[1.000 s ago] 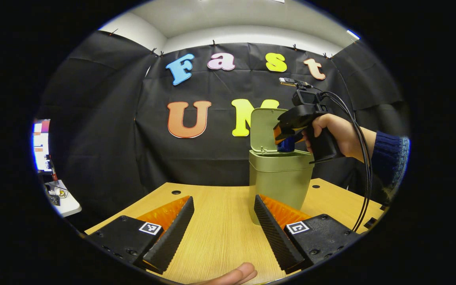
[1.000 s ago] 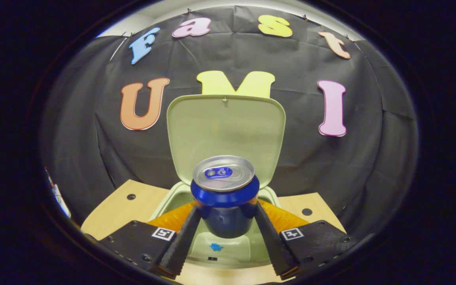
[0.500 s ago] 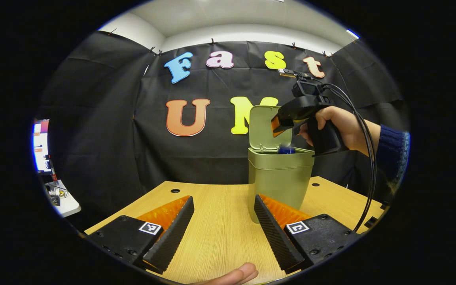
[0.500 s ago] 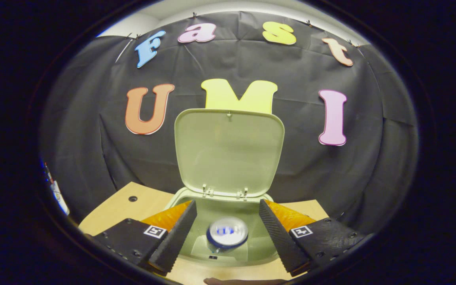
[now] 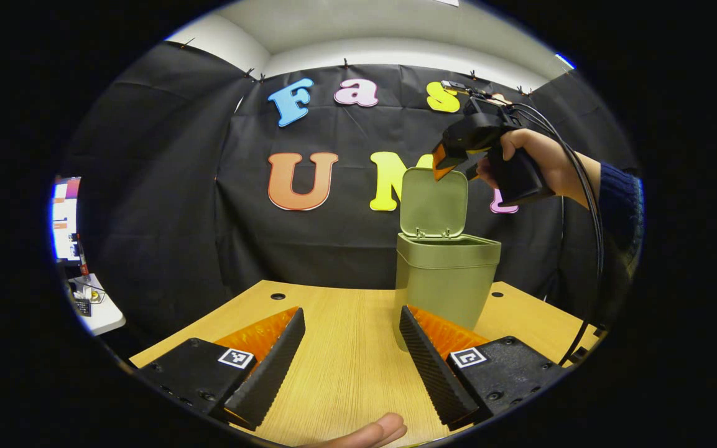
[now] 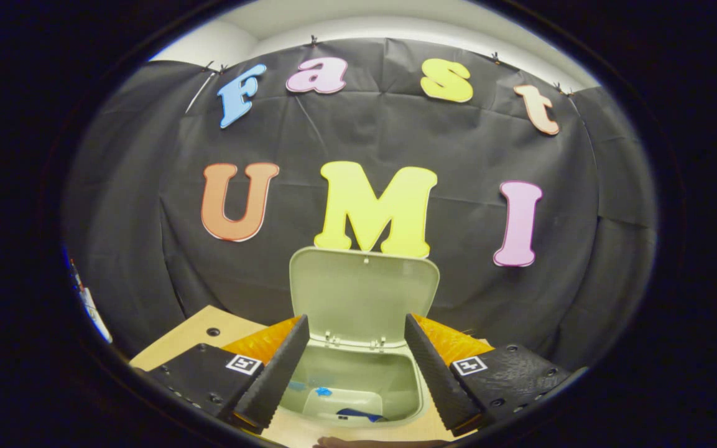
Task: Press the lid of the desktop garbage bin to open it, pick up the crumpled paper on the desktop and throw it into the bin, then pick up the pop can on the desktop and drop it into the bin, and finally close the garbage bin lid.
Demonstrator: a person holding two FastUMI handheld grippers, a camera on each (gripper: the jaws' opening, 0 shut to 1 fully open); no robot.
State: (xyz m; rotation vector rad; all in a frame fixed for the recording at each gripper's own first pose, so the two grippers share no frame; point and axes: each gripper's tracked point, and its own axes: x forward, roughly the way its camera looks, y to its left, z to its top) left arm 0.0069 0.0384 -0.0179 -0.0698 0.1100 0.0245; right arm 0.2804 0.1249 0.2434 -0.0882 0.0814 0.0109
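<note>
The olive-green bin (image 5: 446,283) stands on the wooden table with its lid (image 5: 433,202) upright and open. In the right gripper view I look down into the bin (image 6: 358,373) past its lid (image 6: 364,292). A blue part of the pop can (image 6: 352,413) lies at the bottom. My right gripper (image 6: 355,318) is open and holds nothing, high above the bin's mouth. In the left gripper view the right gripper (image 5: 442,163) hovers just over the lid's top edge. My left gripper (image 5: 351,311) stands open low over the table, left of the bin.
A hand (image 5: 532,155) in a dark blue sleeve holds the right gripper, and its cable hangs down at the right. The table (image 5: 339,367) has small round holes near its back edge. A monitor (image 5: 64,224) stands far left. A fingertip (image 5: 370,431) shows at the bottom edge.
The right gripper opened and let go of the pop can, which dropped into the bin. The gripper then rose above the lid. The left gripper stayed put.
</note>
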